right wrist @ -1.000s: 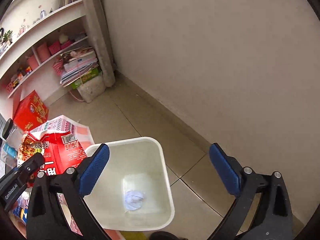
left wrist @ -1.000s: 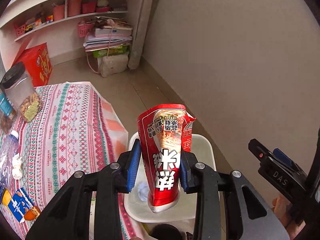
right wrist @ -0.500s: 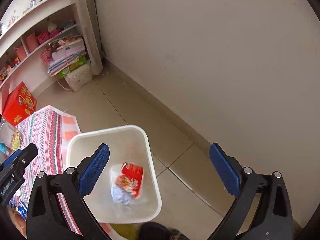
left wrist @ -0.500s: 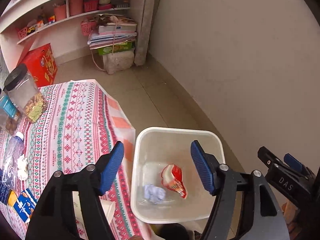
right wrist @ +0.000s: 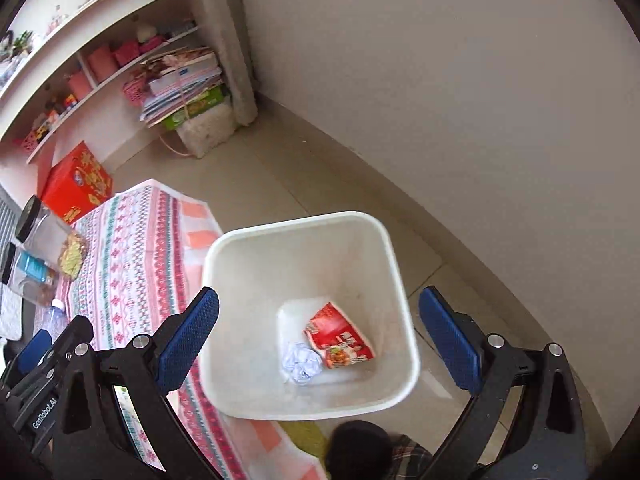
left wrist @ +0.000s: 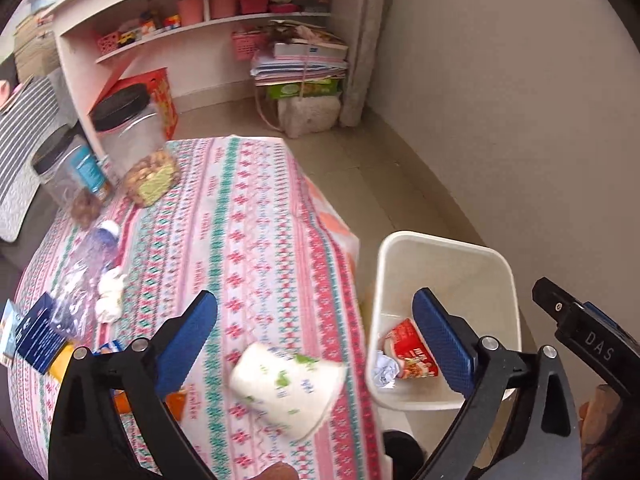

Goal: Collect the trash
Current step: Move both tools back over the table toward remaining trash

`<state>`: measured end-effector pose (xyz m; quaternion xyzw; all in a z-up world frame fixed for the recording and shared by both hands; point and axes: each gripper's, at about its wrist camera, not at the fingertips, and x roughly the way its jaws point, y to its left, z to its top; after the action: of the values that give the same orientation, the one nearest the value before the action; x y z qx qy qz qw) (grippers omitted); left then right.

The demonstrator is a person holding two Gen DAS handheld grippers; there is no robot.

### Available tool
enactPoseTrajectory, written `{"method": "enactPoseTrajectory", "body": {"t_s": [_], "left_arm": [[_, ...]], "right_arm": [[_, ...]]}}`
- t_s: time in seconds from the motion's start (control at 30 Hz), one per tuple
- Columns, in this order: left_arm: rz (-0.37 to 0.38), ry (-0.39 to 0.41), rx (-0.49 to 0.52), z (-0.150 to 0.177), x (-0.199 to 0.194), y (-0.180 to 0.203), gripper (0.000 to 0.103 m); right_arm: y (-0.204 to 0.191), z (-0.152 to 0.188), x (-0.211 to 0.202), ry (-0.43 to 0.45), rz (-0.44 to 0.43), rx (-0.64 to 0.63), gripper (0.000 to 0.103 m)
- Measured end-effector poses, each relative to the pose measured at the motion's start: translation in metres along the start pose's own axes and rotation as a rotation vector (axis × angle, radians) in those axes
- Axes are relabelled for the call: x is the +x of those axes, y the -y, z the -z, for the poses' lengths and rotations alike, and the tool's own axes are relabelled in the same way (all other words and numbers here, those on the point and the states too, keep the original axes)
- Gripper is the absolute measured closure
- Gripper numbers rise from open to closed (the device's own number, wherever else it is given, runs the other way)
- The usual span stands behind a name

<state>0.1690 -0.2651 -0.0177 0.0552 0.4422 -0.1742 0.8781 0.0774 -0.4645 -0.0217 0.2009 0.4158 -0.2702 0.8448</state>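
White square-mouthed bin (right wrist: pixel 394 280) on the floor, centre of the right wrist view, lower right of the left wrist view (left wrist: pixel 444 240), close against the draped edge of the worktop. Inside, on the bottom: red snack wrapper (right wrist: pixel 340 342), crumpled, printed face up, and touching it on its left a crumpled white paper ball (right wrist: pixel 301 362); same pair seen low in the bin in the left wrist view (left wrist: pixel 412 356) (left wrist: pixel 383 368). On the patterned cloth, lower centre of the left wrist view, white paper cup (left wrist: pixel 286 388) with green leaf print, tipped on its side, blurred.
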Motion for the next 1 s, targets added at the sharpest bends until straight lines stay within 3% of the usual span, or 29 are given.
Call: {"method": "enactPoseTrajectory", "body": {"t_s": [0.63, 1.0], "left_arm": [[-0.171, 0.008, -0.203, 0.043, -0.04, -0.163, 0.007], [-0.289, -0.027, -0.226, 0.062, -0.046, -0.233, 0.007]], "right_arm": [[-0.148, 0.051, -0.001, -0.062, -0.119, -0.221, 0.007], [-0.224, 0.084, -0.001, -0.077, -0.188, -0.354, 0.007]]}}
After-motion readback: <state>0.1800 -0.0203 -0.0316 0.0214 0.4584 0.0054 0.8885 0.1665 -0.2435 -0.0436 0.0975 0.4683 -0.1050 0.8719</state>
